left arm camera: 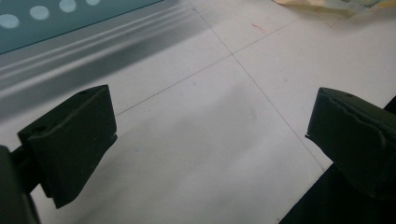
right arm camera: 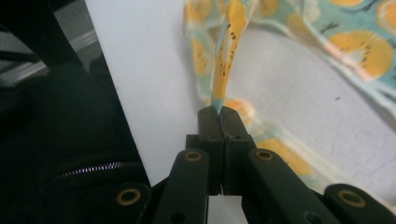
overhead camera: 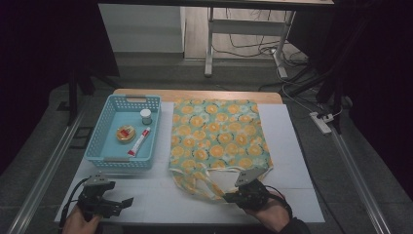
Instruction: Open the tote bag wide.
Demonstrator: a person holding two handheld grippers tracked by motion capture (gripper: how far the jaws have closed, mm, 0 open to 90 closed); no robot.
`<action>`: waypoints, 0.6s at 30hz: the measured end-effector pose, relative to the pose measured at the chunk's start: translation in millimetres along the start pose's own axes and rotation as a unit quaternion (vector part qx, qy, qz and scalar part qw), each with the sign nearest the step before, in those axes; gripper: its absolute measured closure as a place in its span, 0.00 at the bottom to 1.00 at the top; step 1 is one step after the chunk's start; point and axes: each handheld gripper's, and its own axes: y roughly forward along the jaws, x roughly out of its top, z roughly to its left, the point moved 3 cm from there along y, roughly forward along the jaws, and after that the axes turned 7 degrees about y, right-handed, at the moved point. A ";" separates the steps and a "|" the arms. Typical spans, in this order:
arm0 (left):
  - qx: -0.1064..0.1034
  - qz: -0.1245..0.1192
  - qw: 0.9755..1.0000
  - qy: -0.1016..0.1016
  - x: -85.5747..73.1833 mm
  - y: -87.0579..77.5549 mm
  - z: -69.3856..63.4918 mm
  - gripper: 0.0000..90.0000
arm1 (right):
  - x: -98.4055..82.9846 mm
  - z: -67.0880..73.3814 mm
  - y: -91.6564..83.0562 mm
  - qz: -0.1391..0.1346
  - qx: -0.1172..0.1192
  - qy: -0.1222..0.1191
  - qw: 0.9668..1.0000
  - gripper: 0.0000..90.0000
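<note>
A cloth bag (overhead camera: pixel 216 136) printed with orange slices on teal lies flat on the white table top, its handles at the near edge. My right gripper (overhead camera: pixel 229 197) is shut on one bag handle (right arm camera: pixel 224 60), which rises taut from between the closed jaws. In the high view this gripper sits just below the bag's near edge. My left gripper (overhead camera: pixel 124 202) rests at the near left of the table, jaws wide apart over bare white surface (left arm camera: pixel 205 140), nothing between them.
A light blue plastic basket (overhead camera: pixel 100 141) stands left of the bag and holds a small white jar (overhead camera: pixel 145 116), a round yellow-and-red tin (overhead camera: pixel 125 133) and a red-and-white tube (overhead camera: pixel 139 141). Metal rails run along both table sides. A power strip (overhead camera: pixel 321 122) lies on the floor at right.
</note>
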 end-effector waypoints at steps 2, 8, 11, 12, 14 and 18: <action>0.000 0.000 1.000 0.000 0.0 0.1 0.1 0.01 | 4.5 -2.1 -3.7 -0.013 0.004 0.003 1.000 0.99; 0.001 0.001 1.000 -0.001 0.1 0.3 0.2 0.01 | 18.7 -5.8 -11.2 -0.034 -0.002 0.001 0.999 0.99; 0.001 0.000 1.000 -0.002 0.1 0.4 0.1 0.01 | 24.0 -9.4 -12.6 -0.042 -0.003 0.000 0.999 0.99; 0.000 0.001 1.000 -0.001 0.1 0.4 0.2 0.01 | 25.7 -10.8 -12.9 -0.044 0.000 0.002 0.999 0.99; 0.001 0.002 1.000 -0.001 0.1 0.6 0.2 0.01 | 29.1 -14.2 -13.0 -0.042 0.003 0.000 0.999 0.99; 0.002 0.002 1.000 -0.003 0.2 0.8 0.2 0.01 | 34.2 -19.4 -13.2 -0.045 0.006 0.002 0.999 0.99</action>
